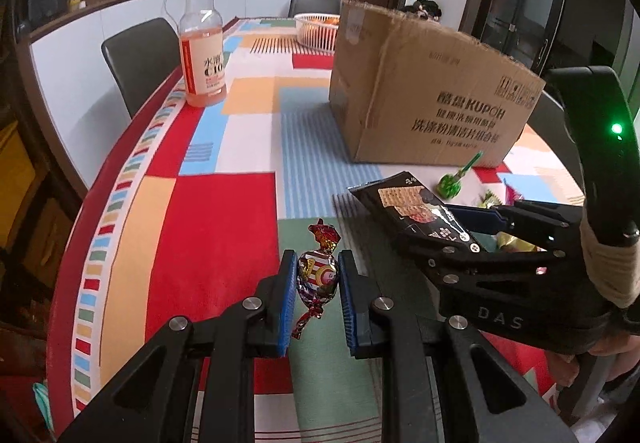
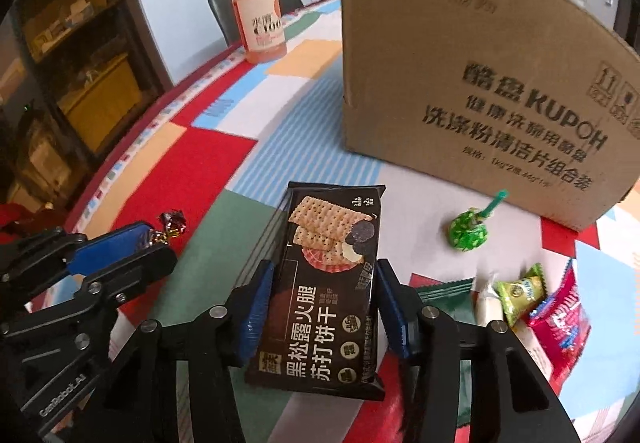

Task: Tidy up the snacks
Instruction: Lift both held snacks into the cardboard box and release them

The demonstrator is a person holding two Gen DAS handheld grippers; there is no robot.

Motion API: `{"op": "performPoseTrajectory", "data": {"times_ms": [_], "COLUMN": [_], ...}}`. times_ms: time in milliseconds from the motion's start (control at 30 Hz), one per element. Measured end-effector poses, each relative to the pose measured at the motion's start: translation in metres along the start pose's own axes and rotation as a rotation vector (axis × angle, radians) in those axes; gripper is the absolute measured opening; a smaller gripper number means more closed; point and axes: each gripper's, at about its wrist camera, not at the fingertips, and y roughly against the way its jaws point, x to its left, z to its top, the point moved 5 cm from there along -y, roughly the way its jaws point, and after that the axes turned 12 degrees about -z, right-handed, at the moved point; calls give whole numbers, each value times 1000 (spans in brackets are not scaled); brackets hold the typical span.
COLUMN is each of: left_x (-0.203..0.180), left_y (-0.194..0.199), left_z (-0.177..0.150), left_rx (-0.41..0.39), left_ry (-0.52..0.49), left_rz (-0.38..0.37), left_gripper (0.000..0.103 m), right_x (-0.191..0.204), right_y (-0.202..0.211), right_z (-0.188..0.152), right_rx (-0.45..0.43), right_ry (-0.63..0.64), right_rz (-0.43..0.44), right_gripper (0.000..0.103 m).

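Where visible, right-view-only sweets (image 2: 536, 299) beside gripper (image 2: 320, 307).

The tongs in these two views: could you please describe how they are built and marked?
Both tongs, left and right, are black linkage frames with silver pivot bolts and ribbed blue pads. The right one bears "DAS" lettering, a rope-wrapped handle and a green light; the left one reads "GenRobot.AI".

Black cracker packet (image 2: 328, 291) between right tool (image 2: 320, 307) pads.
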Motion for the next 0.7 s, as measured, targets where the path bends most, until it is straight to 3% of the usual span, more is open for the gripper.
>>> {"op": "performPoseTrajectory", "data": {"times_ms": [400,700], "left_x": [-28,-54], "left_y": [25,39], "left_z": [29,65], "left_rx": [-86,-165], "left_ry": [-39,-107], "left_rz": [-17,-21], "left_gripper": [21,21], "right_x": [-24,-53], "right_y": [53,91], "right_z": [9,30], "right_rx": [-119,-239], "right_ry": [-73,-125], "right_rz": [29,1], "right_gripper": [50,50]}}
